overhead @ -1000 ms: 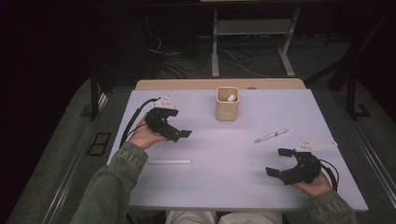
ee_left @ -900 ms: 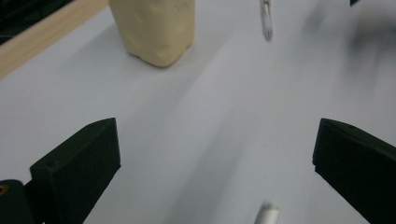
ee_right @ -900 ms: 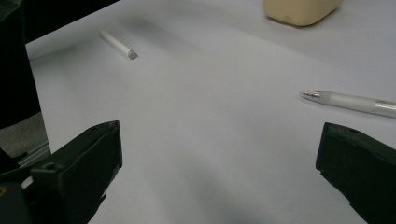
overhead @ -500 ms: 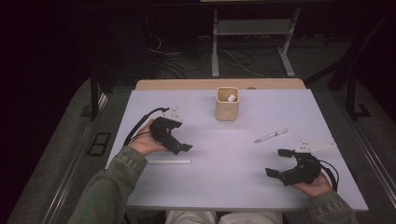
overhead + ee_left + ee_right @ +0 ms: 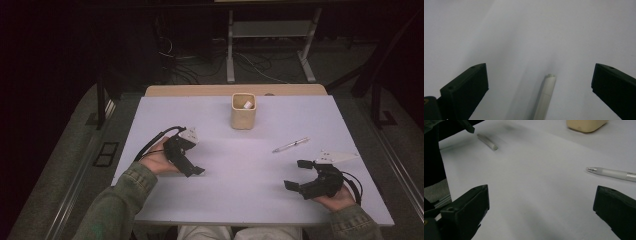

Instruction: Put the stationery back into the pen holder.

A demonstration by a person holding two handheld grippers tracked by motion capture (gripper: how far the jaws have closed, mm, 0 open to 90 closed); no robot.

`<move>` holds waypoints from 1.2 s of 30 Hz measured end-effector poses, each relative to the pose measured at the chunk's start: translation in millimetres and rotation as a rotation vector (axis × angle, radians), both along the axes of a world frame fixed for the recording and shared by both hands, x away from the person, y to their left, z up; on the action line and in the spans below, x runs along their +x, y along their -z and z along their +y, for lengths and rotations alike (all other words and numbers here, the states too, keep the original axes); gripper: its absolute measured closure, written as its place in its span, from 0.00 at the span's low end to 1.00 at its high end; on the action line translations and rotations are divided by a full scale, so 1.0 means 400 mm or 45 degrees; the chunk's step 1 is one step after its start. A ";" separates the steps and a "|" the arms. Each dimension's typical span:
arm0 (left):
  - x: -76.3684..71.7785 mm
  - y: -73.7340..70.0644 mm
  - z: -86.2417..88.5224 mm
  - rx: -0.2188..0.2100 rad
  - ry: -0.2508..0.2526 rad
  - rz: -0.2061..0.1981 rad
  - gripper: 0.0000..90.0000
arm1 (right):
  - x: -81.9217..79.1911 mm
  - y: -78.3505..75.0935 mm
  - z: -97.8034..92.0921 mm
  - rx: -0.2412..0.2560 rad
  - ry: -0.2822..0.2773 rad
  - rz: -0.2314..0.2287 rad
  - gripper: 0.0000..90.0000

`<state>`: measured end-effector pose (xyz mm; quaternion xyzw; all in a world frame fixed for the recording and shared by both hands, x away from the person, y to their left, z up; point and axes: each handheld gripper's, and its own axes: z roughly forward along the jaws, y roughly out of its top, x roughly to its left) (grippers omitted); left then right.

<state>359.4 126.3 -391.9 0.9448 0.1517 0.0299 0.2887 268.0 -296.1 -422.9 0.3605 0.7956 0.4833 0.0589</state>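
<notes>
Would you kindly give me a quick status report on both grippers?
Left hand-held gripper open, white stick between its jaws. Right hand-held gripper open, empty. Pen lying clear; nothing blocking.

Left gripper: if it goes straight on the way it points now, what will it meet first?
Probably the white stick lying on the table, between the left gripper's open jaws; depth is unclear.

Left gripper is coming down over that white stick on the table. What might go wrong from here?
1. In the left gripper view the white stick lies along the gap of the open left gripper, nearer the right jaw, so closing may roll or push it aside.
2. The stick lies flat on the table; the jaws may hit the surface before they grip.
3. The pen lies near the open right gripper, which might nudge it.
</notes>
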 end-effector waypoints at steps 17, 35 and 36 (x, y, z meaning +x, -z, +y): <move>-0.014 0.045 -0.012 0.152 0.127 0.049 0.22 | 0.000 0.005 0.005 -0.013 -0.023 0.018 0.00; -0.019 0.070 -0.004 0.229 0.199 0.011 0.65 | -0.001 0.002 0.004 -0.011 -0.006 -0.008 0.00; -0.019 0.071 -0.005 0.234 0.207 0.006 0.67 | -0.001 0.003 0.005 -0.015 -0.009 -0.010 0.00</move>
